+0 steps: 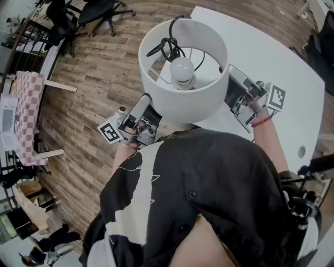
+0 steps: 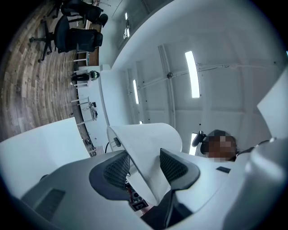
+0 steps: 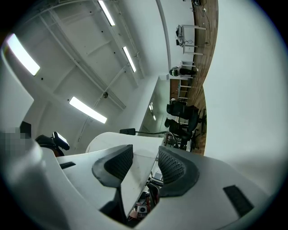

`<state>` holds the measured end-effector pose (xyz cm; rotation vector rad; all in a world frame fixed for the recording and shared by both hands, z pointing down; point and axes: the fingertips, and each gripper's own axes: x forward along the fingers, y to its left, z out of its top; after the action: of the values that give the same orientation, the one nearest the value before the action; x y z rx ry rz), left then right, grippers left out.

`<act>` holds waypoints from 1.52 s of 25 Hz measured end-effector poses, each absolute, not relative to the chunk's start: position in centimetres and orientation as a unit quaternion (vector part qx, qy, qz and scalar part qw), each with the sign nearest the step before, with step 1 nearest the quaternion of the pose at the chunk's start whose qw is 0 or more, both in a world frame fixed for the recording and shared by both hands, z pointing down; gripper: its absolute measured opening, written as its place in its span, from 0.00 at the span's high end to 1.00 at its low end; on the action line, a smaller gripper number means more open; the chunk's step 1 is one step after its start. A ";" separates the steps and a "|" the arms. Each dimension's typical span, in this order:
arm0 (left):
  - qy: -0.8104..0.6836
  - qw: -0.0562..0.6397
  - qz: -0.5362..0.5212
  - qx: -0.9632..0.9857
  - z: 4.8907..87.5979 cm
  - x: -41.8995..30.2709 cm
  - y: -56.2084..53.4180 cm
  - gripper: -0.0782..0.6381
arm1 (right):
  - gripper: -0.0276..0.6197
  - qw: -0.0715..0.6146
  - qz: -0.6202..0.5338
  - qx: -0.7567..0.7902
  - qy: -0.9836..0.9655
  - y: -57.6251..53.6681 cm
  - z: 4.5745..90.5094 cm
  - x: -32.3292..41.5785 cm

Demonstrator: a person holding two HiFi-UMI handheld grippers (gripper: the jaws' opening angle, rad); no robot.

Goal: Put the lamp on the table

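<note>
The lamp has a white drum shade, a round bulb and a black cord looped inside. It hangs in the air over the near edge of the white table, in front of the person's chest. My left gripper is shut on the shade's left wall. My right gripper is shut on its right wall. In the left gripper view the shade's thin wall runs between the dark pads of the left gripper. In the right gripper view the shade wall sits between the pads of the right gripper. The lamp's base is hidden.
Wooden floor lies to the left of the table. Black office chairs stand at the back left. A red-checked cloth covers a small table at the far left. The white table has a cable hole near its right edge.
</note>
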<state>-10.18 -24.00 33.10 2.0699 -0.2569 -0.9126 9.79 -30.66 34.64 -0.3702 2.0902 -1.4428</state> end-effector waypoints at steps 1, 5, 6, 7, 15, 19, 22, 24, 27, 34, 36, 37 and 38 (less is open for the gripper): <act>-0.104 0.419 -0.364 0.825 33.1 -10.2 -24.0 0.60 | 0.68 0.282 -0.537 -0.142 0.782 -30.7 34.6 9.8; -0.118 0.418 -0.363 0.824 33.2 -10.2 -24.2 0.59 | 0.68 0.275 -0.526 -0.160 0.789 -30.7 34.6 10.0; -0.124 0.417 -0.361 0.825 33.3 -10.3 -24.3 0.59 | 0.68 0.273 -0.523 -0.163 0.791 -30.7 34.6 10.0; -0.130 0.417 -0.359 0.825 33.3 -10.3 -24.3 0.58 | 0.68 0.271 -0.520 -0.167 0.792 -30.7 34.5 10.0; -0.190 0.401 -0.337 0.830 33.3 -10.8 -24.7 0.54 | 0.68 0.262 -0.506 -0.181 0.802 -30.5 33.9 10.1; -0.213 0.395 -0.319 0.835 33.3 -10.9 -24.5 0.52 | 0.68 0.257 -0.501 -0.181 0.806 -30.5 33.7 10.1; -0.220 0.395 -0.320 0.833 33.4 -10.9 -24.4 0.52 | 0.68 0.259 -0.501 -0.178 0.807 -30.6 33.9 10.2; -0.225 0.394 -0.321 0.832 33.3 -11.0 -24.3 0.52 | 0.68 0.258 -0.499 -0.177 0.808 -30.6 33.7 10.1; -0.243 0.385 -0.307 0.836 33.3 -11.1 -24.3 0.52 | 0.68 0.260 -0.496 -0.177 0.810 -30.6 33.6 10.1; -0.303 0.322 -0.259 0.859 33.2 -12.1 -24.3 0.50 | 0.68 0.268 -0.491 -0.174 0.810 -30.5 33.5 10.1; -0.312 0.312 -0.253 0.861 33.2 -12.2 -24.3 0.50 | 0.68 0.269 -0.489 -0.176 0.811 -30.5 33.5 10.2; -0.317 0.305 -0.249 0.863 33.2 -12.2 -24.4 0.50 | 0.68 0.270 -0.488 -0.176 0.811 -30.5 33.6 10.2; -0.324 0.295 -0.245 0.865 33.1 -12.2 -24.4 0.50 | 0.68 0.271 -0.488 -0.177 0.811 -30.6 33.6 10.3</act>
<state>-12.24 -24.41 33.14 2.3012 -0.8624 -0.6507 10.28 -30.59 33.62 -0.4776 2.1830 -1.3129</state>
